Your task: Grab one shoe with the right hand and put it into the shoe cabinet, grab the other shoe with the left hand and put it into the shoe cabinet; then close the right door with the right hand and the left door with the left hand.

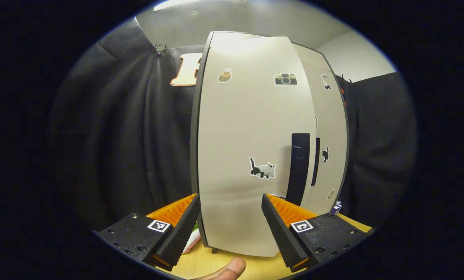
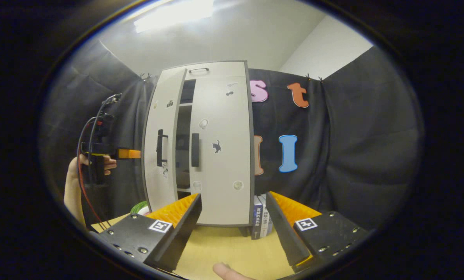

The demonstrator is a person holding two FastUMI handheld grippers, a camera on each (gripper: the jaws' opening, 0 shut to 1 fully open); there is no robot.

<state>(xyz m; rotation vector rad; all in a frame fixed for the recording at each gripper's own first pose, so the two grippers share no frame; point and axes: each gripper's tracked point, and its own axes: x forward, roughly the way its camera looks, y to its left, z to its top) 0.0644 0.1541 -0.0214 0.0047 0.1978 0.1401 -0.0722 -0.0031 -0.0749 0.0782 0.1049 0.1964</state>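
Left door (image 1: pixel 251 147) stands close ahead between the left gripper's (image 1: pixel 229 223) spread fingers.

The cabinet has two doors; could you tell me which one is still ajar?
The left door, beside the left gripper, stands ajar with a dark gap beside it. The right door lies flush, shut.

We stood in a recording booth: black cloth (image 2: pixel 352 136) hung as walls around a shoe cabinet (image 2: pixel 220 155) on a wooden table (image 2: pixel 232 249).
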